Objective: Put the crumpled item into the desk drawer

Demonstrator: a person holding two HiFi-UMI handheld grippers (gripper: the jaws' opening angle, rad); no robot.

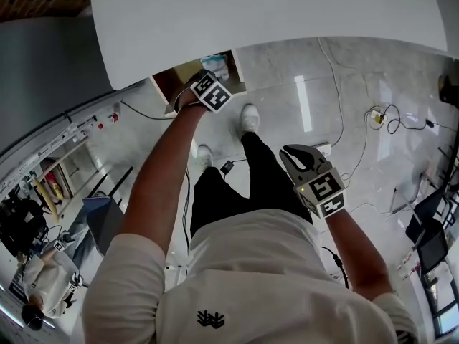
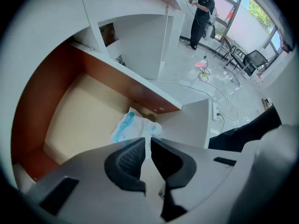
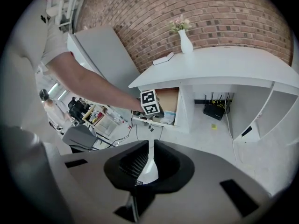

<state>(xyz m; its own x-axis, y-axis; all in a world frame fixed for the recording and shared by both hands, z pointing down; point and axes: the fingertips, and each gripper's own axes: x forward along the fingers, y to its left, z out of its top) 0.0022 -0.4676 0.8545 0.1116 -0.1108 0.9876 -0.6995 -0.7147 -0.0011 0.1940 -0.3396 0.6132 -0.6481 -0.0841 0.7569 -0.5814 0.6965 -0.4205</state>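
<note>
- Checking the left gripper [image 2: 146, 141]: the jaws are pinched almost together with only a thin slit. A white edge of the crumpled wad [image 2: 132, 126] looks caught at the tips, so I read it as clamped on the wad, not released.
- Where's the wad relative to the drawer?
- It's inside the drawer [image 2: 32, 106], low over the pale bottom, at 4 o'clock of that bottom in the left gripper view, near the corner. I can't tell if it rests on the bottom or hangs just above.
- So it's the release step. How would you do it?
- My take: go down until the wad sits on the bottom and open the jaws wide. Then back out straight toward 6 o'clock so the tips don't drag it along. Mind the brown side walls and the desk [image 1: 272, 13] edge overhead.
- Risk?
- It's probably light and springy, so it could cling to the ridged jaw faces. I'd pause after opening.
- Anything else in there?
- Only the wad in the part I can see. The near end is hidden behind the gripper body.
- Other side?
- The right gripper [image 3: 150, 143] has its jaws together with nothing between them. The room floor [image 3: 205, 134] shows through the slit. In the head view it sits at 4 o'clock, well apart from the drawer at 12.
</note>
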